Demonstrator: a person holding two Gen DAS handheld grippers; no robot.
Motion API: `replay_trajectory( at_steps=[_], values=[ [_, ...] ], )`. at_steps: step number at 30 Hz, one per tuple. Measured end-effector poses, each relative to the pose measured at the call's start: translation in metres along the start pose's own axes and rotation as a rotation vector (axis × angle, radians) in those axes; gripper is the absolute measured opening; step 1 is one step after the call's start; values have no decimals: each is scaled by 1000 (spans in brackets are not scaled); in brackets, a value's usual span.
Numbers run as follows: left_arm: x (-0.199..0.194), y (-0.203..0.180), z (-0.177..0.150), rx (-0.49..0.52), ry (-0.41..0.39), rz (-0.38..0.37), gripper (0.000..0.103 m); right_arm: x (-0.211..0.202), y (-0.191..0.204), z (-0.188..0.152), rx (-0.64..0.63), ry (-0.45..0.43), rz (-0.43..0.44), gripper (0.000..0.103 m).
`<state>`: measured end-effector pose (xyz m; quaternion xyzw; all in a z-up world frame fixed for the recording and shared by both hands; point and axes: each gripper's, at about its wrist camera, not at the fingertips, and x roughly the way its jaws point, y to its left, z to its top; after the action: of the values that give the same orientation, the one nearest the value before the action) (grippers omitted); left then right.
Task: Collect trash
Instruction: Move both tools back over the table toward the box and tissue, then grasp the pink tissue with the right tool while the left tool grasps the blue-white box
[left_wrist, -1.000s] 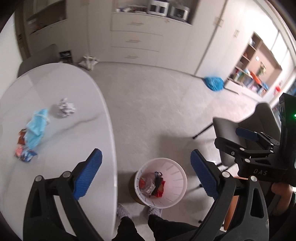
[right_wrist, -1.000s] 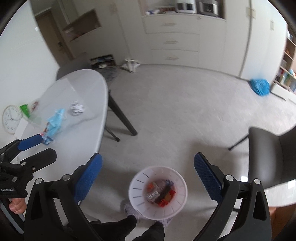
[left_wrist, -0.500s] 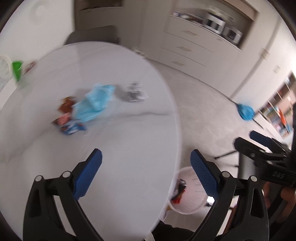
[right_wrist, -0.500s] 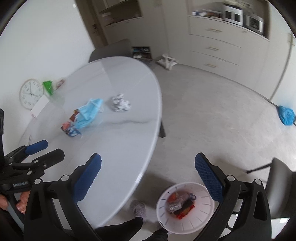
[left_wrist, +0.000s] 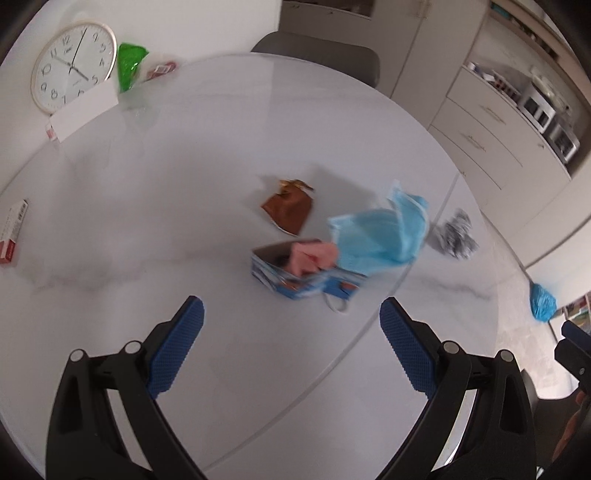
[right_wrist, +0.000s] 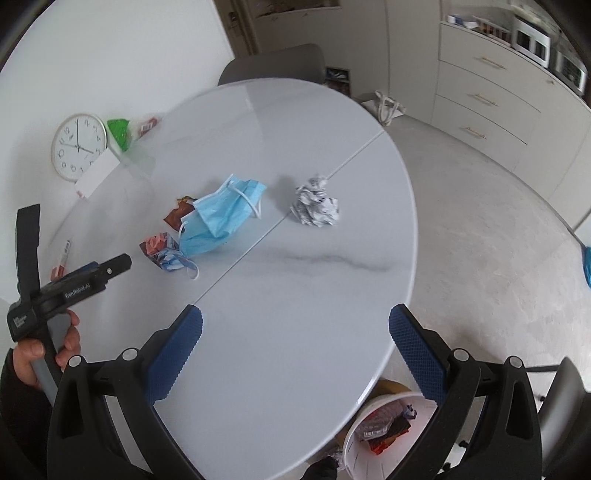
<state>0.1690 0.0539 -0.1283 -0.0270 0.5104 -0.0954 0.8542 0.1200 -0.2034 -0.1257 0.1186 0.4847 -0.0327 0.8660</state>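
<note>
Mask (right_wrist: 221, 218) overlaps wrappers (right_wrist: 166, 251) — paper ball (right_wrist: 317, 206) apart.

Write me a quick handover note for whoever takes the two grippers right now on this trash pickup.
Left gripper: open, empty, above the white oval table, pointed at the wrapper pile.
Right gripper: open, empty, over the table's near edge.
On the table: a light blue face mask lying partly over a blue and pink snack wrapper, a brown foil wrapper beside them, and a crumpled ball of printed paper lying apart from them.
Done: the white round bin on the floor by the table edge already holds some wrappers.
Left: pick up those four pieces and drop them in the bin.
</note>
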Motion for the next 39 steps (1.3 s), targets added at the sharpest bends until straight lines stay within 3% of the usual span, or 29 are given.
replay_trajectory(
  at_steps=[5,14,20,26,29,36,39],
  values=[
    [5,12,3,20,-8,0,92,24,24,24,-63,17,73,97],
    [4,49,-29,24,22,-12,92,88,130,54,-323,109,288,69],
    [5,81,-46,-58,42,-19,92,129,178,55,-434,143,279,57],
    [14,91,-46,-82,39,-49,92,150,186,55,-442,177,270,51],
    [21,86,-40,-38,30,-64,92,159,186,55,-449,186,253,40],
    [28,80,-29,15,10,-82,92,161,180,61,-424,184,267,36],
    [29,71,-26,85,-28,-95,92,160,174,62,-393,193,306,36]
  ],
)
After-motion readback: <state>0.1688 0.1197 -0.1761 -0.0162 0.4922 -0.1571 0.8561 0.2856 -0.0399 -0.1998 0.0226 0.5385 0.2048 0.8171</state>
